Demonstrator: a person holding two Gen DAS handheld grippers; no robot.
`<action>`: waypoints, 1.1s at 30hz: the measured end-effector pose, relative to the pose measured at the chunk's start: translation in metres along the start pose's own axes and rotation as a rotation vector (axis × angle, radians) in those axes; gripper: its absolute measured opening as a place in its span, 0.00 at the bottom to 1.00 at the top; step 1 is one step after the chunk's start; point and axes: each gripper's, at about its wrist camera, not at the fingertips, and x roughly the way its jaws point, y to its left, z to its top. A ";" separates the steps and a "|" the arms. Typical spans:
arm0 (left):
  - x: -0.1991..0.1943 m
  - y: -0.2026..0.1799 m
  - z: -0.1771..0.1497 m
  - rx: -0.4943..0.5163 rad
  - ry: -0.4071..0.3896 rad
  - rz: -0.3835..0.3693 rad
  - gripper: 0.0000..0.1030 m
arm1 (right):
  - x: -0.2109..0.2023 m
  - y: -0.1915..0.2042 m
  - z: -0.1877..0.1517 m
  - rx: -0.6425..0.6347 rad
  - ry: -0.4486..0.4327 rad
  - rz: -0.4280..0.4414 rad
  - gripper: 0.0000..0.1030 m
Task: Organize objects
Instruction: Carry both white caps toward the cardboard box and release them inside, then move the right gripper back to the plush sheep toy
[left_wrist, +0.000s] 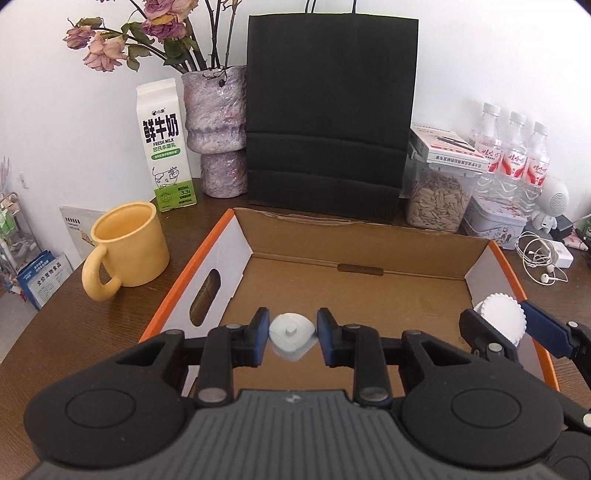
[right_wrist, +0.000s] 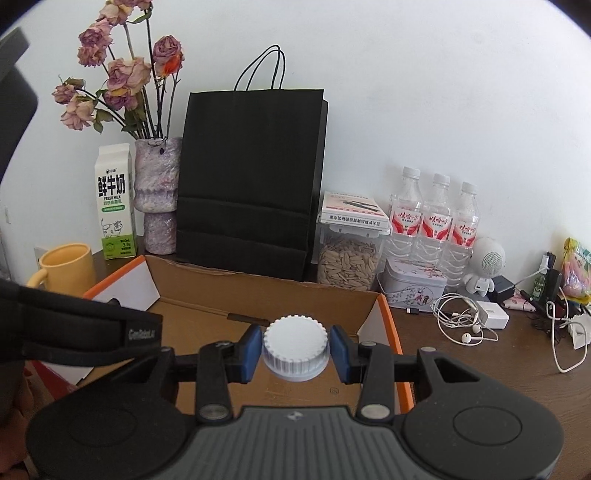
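An open cardboard box with orange edges (left_wrist: 236, 236) lies on the brown table, its inside bare. My left gripper (left_wrist: 291, 334) is shut on a small white diamond-shaped plastic piece (left_wrist: 291, 332) and holds it over the box's near part. My right gripper (right_wrist: 295, 350) is shut on the ribbed white cap of a bottle (right_wrist: 295, 345) over the box's right side (right_wrist: 389, 317). The right gripper with the white cap (left_wrist: 500, 321) also shows at the right of the left wrist view.
A yellow mug (left_wrist: 129, 243) stands left of the box. Behind it stand a milk carton (left_wrist: 166, 147), a vase of dried roses (left_wrist: 218, 133), a black paper bag (left_wrist: 328, 110), a seed jar (left_wrist: 437, 199), three water bottles (left_wrist: 513, 147), a tin (left_wrist: 495, 221) and earphone cables (right_wrist: 465, 325).
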 end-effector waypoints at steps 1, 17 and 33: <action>0.000 0.000 -0.001 -0.004 0.003 0.004 0.29 | 0.001 -0.002 0.000 0.004 0.012 0.003 0.38; -0.014 0.016 -0.001 -0.091 -0.039 0.049 0.84 | 0.009 -0.018 -0.001 0.074 0.052 0.019 0.84; -0.087 0.076 -0.025 -0.081 -0.176 -0.042 1.00 | -0.051 -0.007 -0.001 0.025 -0.057 0.020 1.00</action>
